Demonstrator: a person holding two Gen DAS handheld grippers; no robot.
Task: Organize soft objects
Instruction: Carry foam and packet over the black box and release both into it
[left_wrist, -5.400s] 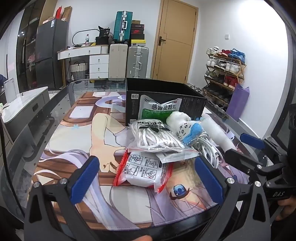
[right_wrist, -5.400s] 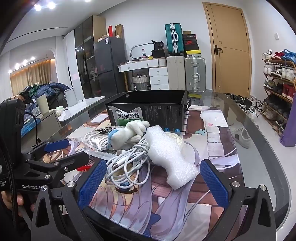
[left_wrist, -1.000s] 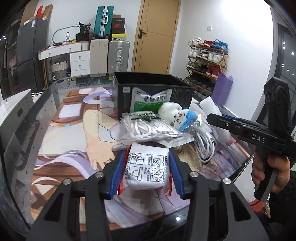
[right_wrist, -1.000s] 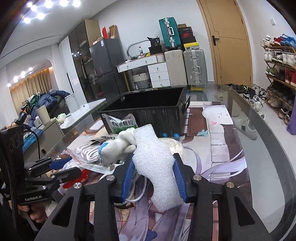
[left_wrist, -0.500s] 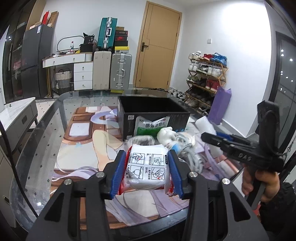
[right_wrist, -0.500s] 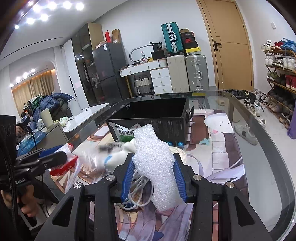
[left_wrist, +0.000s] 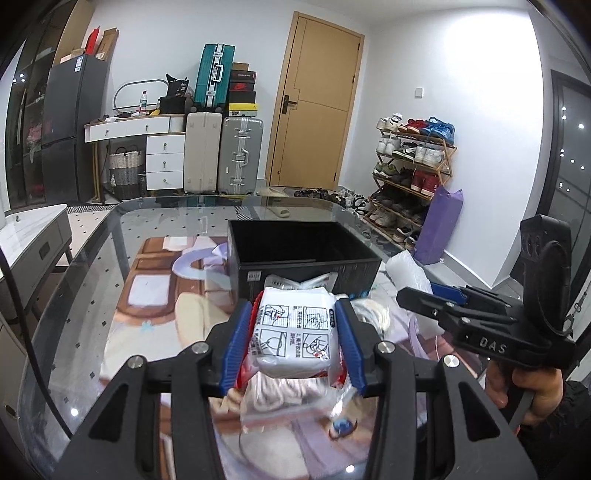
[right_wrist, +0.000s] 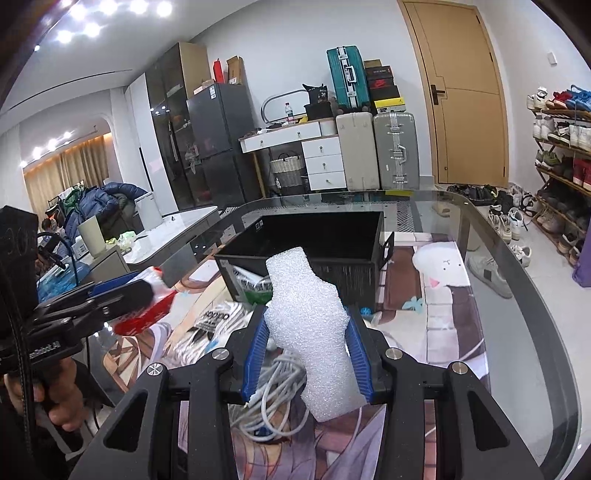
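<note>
Right gripper (right_wrist: 306, 354) clamps a grainy white foam piece (right_wrist: 308, 328), its long axis pointing away; left gripper (left_wrist: 291, 343) pinches a glossy printed packet (left_wrist: 295, 332).

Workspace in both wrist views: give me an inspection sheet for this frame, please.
Surface: glass table under a printed anime mat.
Job's things: white pictogram-printed packet; white foam piece; empty black plastic bin; green-and-white pouch leaning on the bin.
Clutter: bagged white items.
Grippers: left gripper shut on the packet, right gripper shut on the foam, both held off the table.
Cables: coiled white cable on the mat.
Surroundings: suitcases, wooden door, shoe rack.
</note>
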